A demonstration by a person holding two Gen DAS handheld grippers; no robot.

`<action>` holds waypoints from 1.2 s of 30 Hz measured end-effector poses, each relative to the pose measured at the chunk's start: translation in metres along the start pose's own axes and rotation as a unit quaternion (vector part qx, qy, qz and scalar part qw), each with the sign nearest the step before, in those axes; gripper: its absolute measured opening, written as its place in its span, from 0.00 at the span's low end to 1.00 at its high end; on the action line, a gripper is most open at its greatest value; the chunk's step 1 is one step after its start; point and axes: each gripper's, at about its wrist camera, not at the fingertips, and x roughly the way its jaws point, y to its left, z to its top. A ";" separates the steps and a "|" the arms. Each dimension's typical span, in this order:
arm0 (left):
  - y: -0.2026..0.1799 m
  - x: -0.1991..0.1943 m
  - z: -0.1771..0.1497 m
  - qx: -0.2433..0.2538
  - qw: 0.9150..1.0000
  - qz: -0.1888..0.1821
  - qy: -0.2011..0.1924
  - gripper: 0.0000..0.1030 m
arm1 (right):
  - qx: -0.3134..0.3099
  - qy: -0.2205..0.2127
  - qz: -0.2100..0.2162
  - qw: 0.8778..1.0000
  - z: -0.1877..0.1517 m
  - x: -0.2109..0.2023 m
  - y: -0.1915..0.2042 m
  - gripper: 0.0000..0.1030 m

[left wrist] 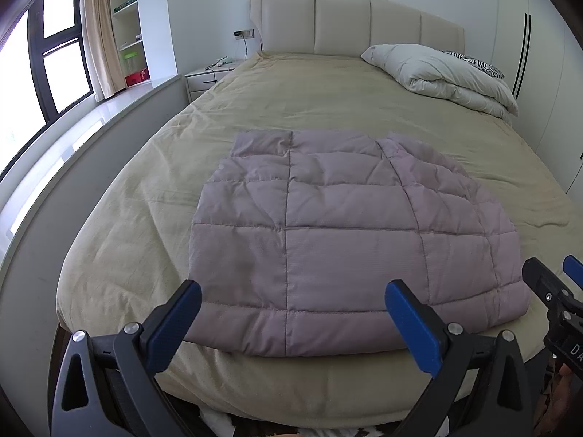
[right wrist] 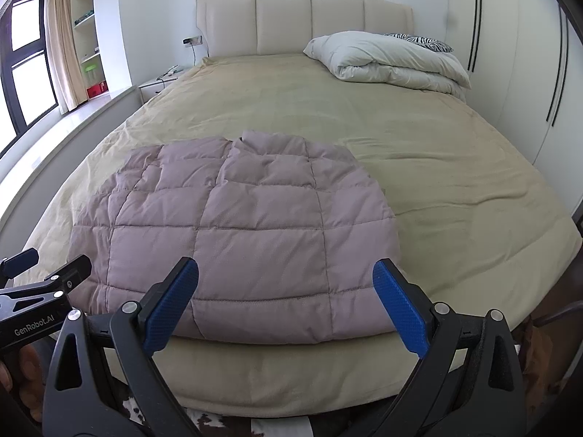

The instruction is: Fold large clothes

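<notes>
Lengthwise, jacket (left wrist: 346,233) collar toward headboard (left wrist: 349,23)

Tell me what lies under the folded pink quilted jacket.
The quilted jacket lies flat on the beige bedspread, near the foot of the bed. Only bedspread shows around its edges. Anything tucked beneath or inside its folded layers is covered. Both grippers hover open, apart from it.

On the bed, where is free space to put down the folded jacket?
Bare beige bedspread lies right of the mauve quilted jacket, and between it and the padded headboard. The far right corner is crowded by a folded white duvet.
</notes>
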 end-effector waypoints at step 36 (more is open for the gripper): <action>-0.006 -0.002 -0.003 0.003 1.000 -0.007 0.001 1.00 | 0.008 0.019 -0.007 1.000 -0.010 0.007 0.004 0.95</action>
